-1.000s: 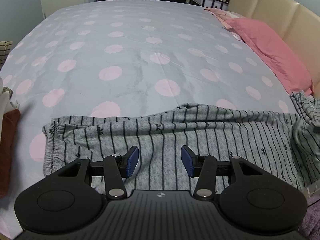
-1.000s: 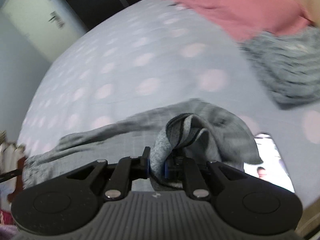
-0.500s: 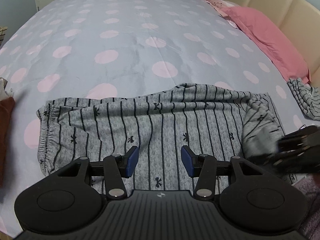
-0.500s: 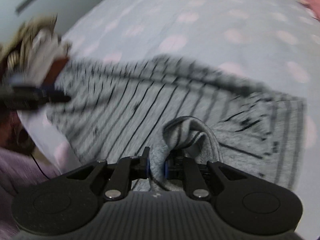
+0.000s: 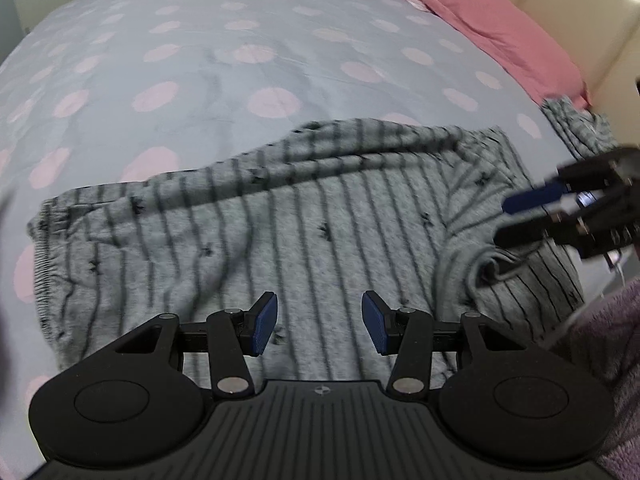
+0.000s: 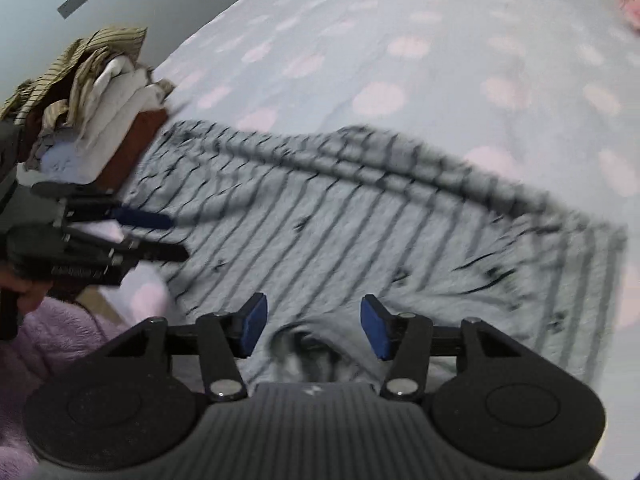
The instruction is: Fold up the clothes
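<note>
A grey garment (image 5: 320, 220) with dark stripes lies folded across the near edge of the bed, its elastic waistband (image 5: 40, 248) at the left. My left gripper (image 5: 319, 328) hovers open just above its middle, with nothing between the pads. My right gripper (image 5: 502, 220) comes in from the right over the folded-over end. In the right wrist view the right gripper (image 6: 312, 326) has its jaws opening; a rumpled fold of the garment (image 6: 320, 232) lies loose below them, and the pads do not press on it. The left gripper (image 6: 180, 238) shows at the left there.
The bed sheet (image 5: 240, 60) is grey with pink dots. A pink pillow (image 5: 500, 28) lies against the beige headboard (image 5: 592, 12), with another striped grey garment (image 5: 580, 132) below it. A stack of folded clothes (image 6: 100, 120) sits beyond the waistband. A purple fleece sleeve (image 5: 600, 340) is close by.
My right gripper carried the garment's end across over the rest, doubling it, then let go as its jaws parted. My left gripper tilted and sank a little towards the cloth.
</note>
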Action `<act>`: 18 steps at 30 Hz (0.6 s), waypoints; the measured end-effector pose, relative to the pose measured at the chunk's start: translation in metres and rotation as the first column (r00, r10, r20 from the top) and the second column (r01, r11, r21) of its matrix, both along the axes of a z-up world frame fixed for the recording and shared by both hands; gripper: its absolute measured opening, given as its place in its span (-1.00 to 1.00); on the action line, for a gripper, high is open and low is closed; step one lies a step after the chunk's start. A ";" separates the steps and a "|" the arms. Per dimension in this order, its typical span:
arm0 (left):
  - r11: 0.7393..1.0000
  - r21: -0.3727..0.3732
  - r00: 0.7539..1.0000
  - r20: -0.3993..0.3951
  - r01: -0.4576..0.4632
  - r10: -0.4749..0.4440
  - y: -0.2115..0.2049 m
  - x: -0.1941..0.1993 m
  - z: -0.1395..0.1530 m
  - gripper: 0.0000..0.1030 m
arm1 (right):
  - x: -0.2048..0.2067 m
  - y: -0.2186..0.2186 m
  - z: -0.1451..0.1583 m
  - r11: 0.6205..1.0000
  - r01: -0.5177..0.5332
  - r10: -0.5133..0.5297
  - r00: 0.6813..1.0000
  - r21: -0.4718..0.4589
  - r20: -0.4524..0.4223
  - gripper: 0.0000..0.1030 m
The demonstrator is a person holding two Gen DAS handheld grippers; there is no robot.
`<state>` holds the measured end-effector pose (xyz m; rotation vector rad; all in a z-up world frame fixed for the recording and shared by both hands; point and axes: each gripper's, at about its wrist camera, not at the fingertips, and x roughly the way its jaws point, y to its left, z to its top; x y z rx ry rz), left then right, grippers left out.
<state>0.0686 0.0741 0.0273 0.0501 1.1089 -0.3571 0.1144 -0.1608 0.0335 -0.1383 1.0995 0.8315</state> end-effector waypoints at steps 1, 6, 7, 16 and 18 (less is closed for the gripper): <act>1.000 -0.002 1.000 -0.001 0.019 -0.019 -0.005 -0.002 -0.001 -0.13 | 0.001 -0.003 0.001 1.000 0.002 -0.001 1.000 -0.015 0.012 0.07; 0.995 -0.006 0.995 -0.017 0.102 -0.102 -0.028 -0.009 -0.007 -0.13 | 0.008 -0.027 -0.004 0.994 0.033 -0.025 0.997 -0.108 0.069 0.05; 0.993 -0.006 0.993 -0.021 0.114 -0.114 -0.032 -0.011 -0.008 -0.13 | 0.009 -0.034 -0.006 0.990 0.045 -0.033 0.996 -0.137 0.087 0.04; 0.990 0.011 0.987 -0.067 0.144 -0.143 -0.046 -0.010 -0.020 -0.13 | 0.007 -0.072 -0.032 0.967 0.025 -0.004 0.997 -0.255 0.083 -0.41; 0.991 0.011 0.989 -0.072 0.134 -0.133 -0.046 -0.008 -0.020 -0.13 | 0.002 -0.072 -0.042 0.956 -0.025 0.046 0.997 -0.294 0.064 -0.42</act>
